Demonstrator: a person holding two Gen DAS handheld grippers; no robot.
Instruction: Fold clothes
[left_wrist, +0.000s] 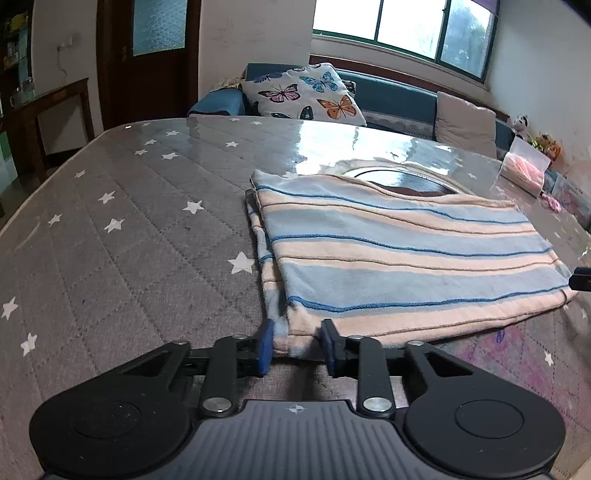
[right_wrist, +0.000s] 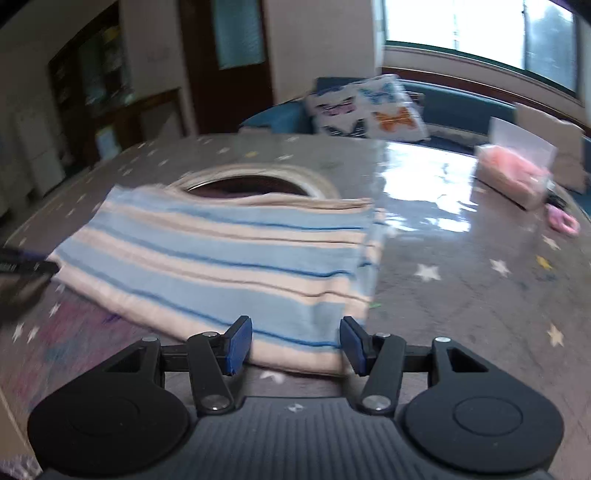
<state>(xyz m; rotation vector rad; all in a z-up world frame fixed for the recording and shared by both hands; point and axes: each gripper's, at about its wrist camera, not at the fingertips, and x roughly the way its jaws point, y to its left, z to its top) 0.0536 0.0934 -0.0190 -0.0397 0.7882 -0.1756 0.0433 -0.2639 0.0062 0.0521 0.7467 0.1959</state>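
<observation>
L gripper (left_wrist: 295, 345) points down at a slant toward the table (left_wrist: 122, 258), jaws narrow, blue pads (left_wrist: 265, 345) set either side of the near-left corner of the folded striped sweater (left_wrist: 402, 254). The cloth corner sits between the pads; it looks pinched, but can't tell for sure whether the pads actually press it. The rest of the sweater spreads ahead and to the right of the jaws, flat on the star-print table cover, neck opening on the far side.

R gripper (right_wrist: 295, 345) also tilts down at a similar slant, jaws about half wide, pads (right_wrist: 238, 345) apart w/ a clear gap. The sweater's near-right corner (right_wrist: 314, 354) lies between them and just ahead, not clamped. That view is blurred.

Each gripper's tip shows at the edge of the other's view, at opposite ends of the sweater's near hem. Past the jaws: a butterfly pillow (left_wrist: 306, 94) on a blue sofa (left_wrist: 391, 96), a window (left_wrist: 402, 26), and a pink packet (right_wrist: 513, 175) on the table's far right.
</observation>
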